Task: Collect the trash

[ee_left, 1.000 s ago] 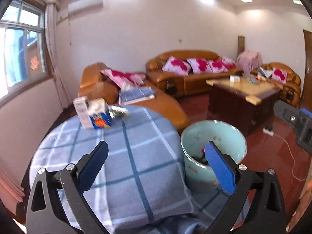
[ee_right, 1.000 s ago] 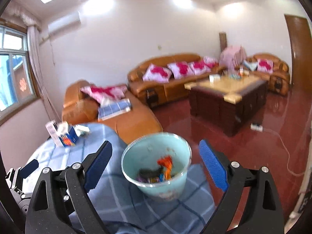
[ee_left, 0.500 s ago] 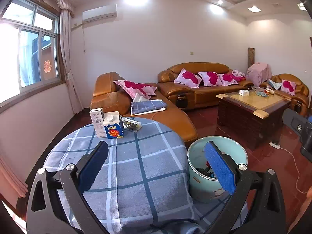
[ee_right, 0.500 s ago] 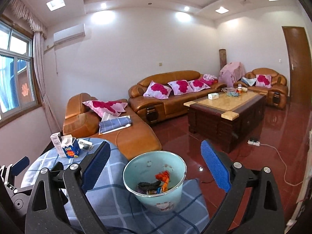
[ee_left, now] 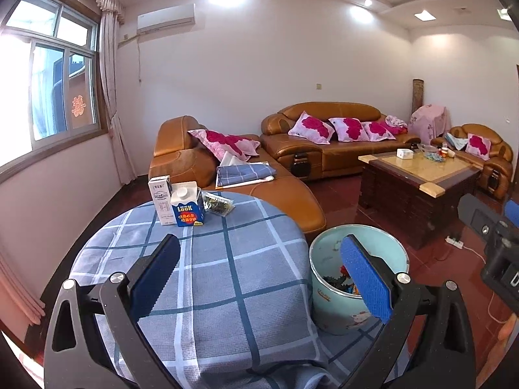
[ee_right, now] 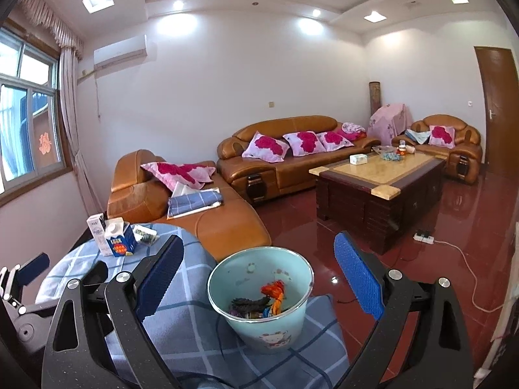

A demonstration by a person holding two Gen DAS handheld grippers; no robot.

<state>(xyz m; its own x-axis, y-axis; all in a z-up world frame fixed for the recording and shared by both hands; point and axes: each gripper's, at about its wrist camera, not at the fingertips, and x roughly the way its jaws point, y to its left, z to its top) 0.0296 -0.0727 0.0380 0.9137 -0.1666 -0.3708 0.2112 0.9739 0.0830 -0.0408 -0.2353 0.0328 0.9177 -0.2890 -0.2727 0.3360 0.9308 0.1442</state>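
The left view's blue gripper finger (ee_left: 365, 287) hides part of the bin (ee_left: 327, 295) and the scraps inside. The tall carton (ee_left: 159, 196) stands partly behind the blue carton (ee_left: 187, 206); its print is too small to read. The right gripper (ee_left: 496, 243) is cut off by the frame edge. Small items on the coffee table (ee_right: 386, 175) cannot be identified.

A home living room: leather sofas (ee_right: 292, 155), floral cushions (ee_right: 266, 146), coffee table (ee_right: 379, 175).
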